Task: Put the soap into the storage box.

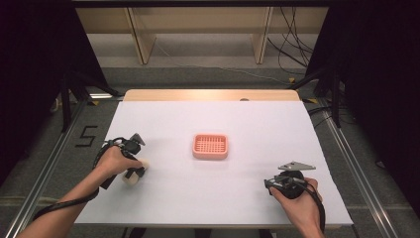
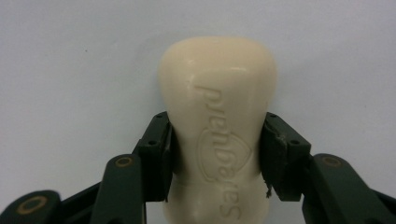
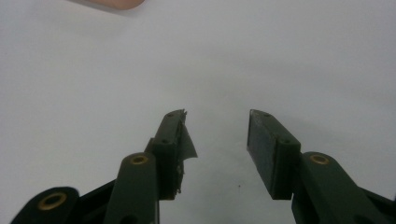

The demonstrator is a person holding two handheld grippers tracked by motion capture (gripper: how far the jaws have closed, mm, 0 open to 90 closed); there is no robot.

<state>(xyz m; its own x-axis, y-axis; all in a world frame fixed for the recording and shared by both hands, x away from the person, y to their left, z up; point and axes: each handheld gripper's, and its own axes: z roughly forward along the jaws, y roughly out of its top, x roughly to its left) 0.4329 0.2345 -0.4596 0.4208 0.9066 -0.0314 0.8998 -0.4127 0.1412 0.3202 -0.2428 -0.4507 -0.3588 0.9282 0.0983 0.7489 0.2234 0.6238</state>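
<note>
Fingers point(image 2: 159, 154) of the left gripper point(image 2: 217, 158) clamp the cream soap bar point(image 2: 217, 107); right gripper point(image 3: 217, 144) gapes empty; lift gently, the pink tray point(image 1: 210, 147) lies beyond them on the bench point(image 1: 277, 129).

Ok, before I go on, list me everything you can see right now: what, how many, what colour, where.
soap bar: one, cream, embossed lettering, at the table's left, clamped between the left claw's jaws.
soap dish: one, pink, slotted, mid-table, nothing in it.
table: one, white top, a wooden strip along its far edge.
wooden frame: light wood legs on the floor beyond the table.
cables: several, black, on the floor at the far right.
floor marking: one, black, a "5" left of the table.
left claw: one, black, shut on the soap bar, held in the person's left hand.
right claw: one, black, jaws apart with nothing between, over the table's near right, in the right hand.
</note>
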